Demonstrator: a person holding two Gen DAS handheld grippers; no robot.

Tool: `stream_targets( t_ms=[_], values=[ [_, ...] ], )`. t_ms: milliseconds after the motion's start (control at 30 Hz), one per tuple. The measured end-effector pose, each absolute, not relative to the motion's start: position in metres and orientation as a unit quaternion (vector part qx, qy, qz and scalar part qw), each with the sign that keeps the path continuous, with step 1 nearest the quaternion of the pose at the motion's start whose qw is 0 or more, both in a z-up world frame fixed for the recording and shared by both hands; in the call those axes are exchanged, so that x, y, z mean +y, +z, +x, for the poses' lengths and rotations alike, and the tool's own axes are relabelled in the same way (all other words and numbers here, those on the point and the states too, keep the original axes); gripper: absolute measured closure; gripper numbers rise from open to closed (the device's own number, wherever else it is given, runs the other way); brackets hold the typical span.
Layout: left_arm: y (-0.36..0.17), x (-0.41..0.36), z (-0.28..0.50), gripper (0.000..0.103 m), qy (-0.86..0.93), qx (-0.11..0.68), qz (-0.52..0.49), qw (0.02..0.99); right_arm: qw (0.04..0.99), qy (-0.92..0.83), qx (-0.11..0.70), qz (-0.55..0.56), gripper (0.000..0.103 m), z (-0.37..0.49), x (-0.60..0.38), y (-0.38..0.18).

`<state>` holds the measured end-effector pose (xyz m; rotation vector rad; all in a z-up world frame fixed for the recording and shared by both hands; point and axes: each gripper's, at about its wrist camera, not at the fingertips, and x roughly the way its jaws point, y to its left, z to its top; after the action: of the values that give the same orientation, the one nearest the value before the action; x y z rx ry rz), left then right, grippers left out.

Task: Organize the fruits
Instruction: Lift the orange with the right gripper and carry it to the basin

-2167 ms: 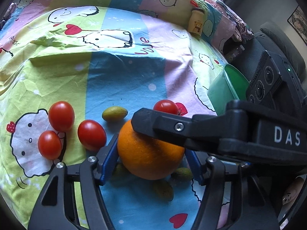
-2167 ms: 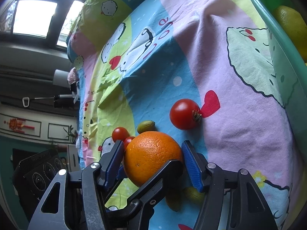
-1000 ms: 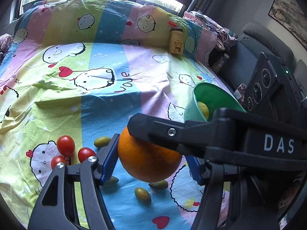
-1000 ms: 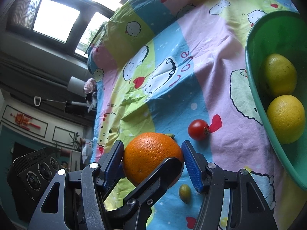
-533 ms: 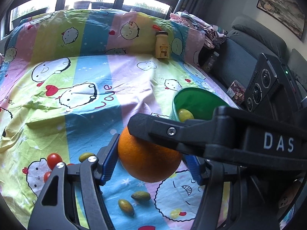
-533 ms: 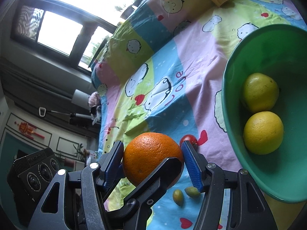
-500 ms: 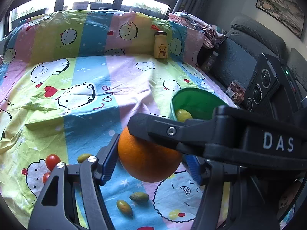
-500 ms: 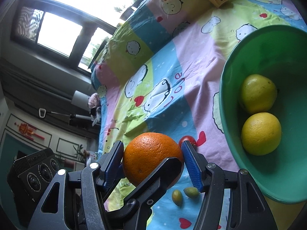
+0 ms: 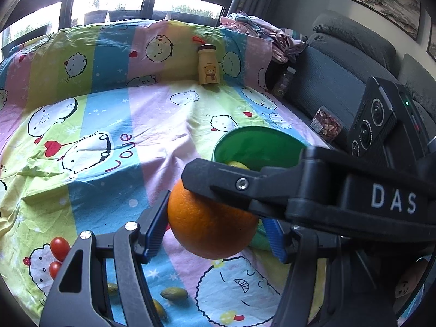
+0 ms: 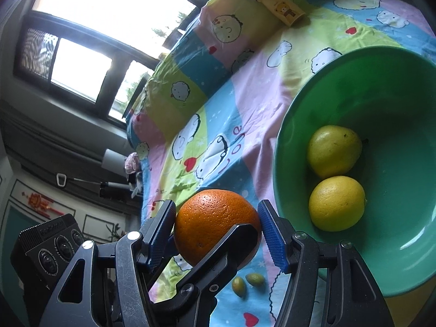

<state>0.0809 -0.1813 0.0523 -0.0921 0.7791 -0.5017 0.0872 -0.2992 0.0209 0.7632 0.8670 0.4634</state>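
Observation:
An orange (image 9: 212, 224) is held in the air between both grippers at once. My left gripper (image 9: 215, 226) and my right gripper (image 10: 216, 231) both press it with their blue pads. The orange (image 10: 216, 223) hangs beside the near left rim of a green bowl (image 10: 403, 87). The bowl holds two yellow fruits (image 10: 336, 203). In the left wrist view the bowl (image 9: 259, 144) lies just behind the orange, partly hidden by the right gripper's finger. Two cherry tomatoes (image 9: 60, 245) and small green fruits (image 9: 174, 293) lie on the sheet below.
A colourful cartoon sheet (image 9: 109, 125) covers the surface. A yellow bear bottle (image 9: 208, 65) stands at the back. A grey sofa (image 9: 340, 62) and a snack pack (image 9: 328, 124) are on the right. Windows are behind.
Both grippers have lifted the orange higher and carried it right, toward the green bowl. The tomatoes and small green fruits have dropped away to the lower left.

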Motion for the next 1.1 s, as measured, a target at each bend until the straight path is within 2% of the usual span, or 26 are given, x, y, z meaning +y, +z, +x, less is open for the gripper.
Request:
stream_targets(
  t_ms=[1100],
  values=[
    [0.046,-0.249,0.099,0.041,-0.314,0.392,-0.007,0.865,0.816,0.138,0.366,0.426,0.038,0.071,-0.373,0.011]
  ],
)
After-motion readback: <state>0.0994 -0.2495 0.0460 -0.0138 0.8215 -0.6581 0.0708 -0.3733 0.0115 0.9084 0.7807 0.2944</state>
